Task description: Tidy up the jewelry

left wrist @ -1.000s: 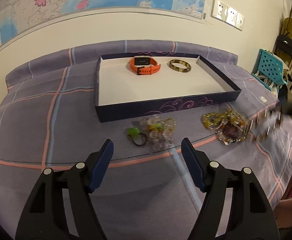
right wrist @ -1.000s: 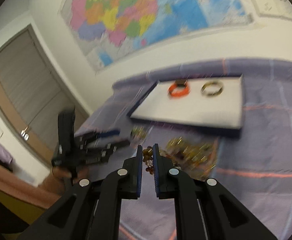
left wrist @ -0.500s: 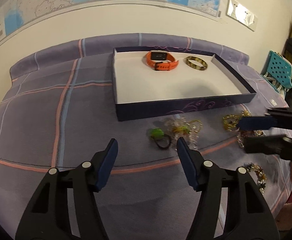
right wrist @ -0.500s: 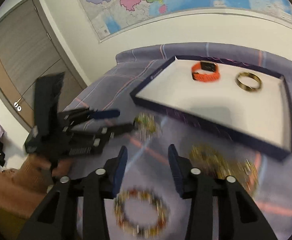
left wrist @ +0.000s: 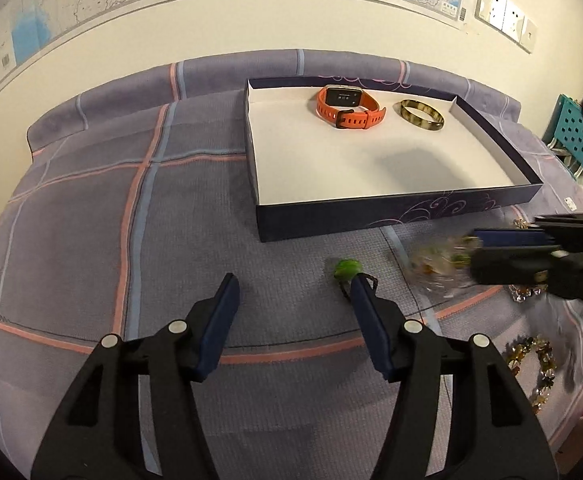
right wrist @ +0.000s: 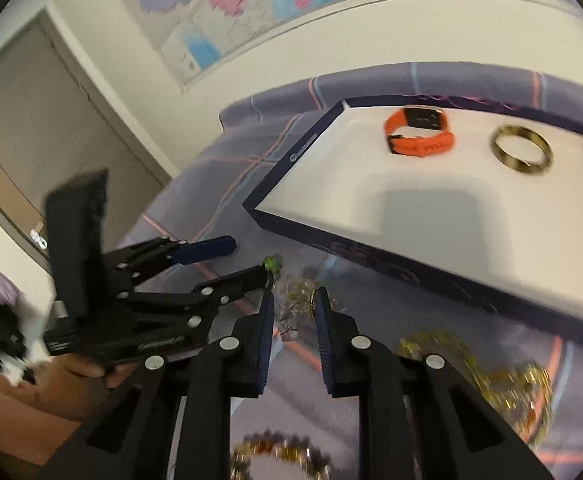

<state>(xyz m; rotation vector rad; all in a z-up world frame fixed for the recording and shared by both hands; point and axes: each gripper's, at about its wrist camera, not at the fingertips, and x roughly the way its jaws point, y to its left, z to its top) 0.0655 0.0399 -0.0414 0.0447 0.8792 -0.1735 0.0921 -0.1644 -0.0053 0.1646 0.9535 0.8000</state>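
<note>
A dark blue tray (left wrist: 391,216) with a white floor holds an orange watch (left wrist: 349,107) and a tortoiseshell bangle (left wrist: 422,115); they also show in the right wrist view, watch (right wrist: 419,132), bangle (right wrist: 522,153). My left gripper (left wrist: 291,292) is open above the cloth, its right finger beside a green hair tie (left wrist: 347,269). My right gripper (right wrist: 293,300) has its jaws narrowed around a blurred clear-and-gold bead bracelet (left wrist: 439,262); whether they grip it is unclear. A gold bracelet (left wrist: 531,360) lies at the right.
A purple checked cloth (left wrist: 91,220) covers the table, against a wall with a map. Gold jewelry (right wrist: 491,376) lies in front of the tray. A teal perforated basket (left wrist: 571,132) stands at the far right. A door (right wrist: 31,140) is at the left.
My right gripper has let go of the gold bracelet, moved left to the clear bead bracelet and narrowed its jaws. My left gripper drifted left, staying open.
</note>
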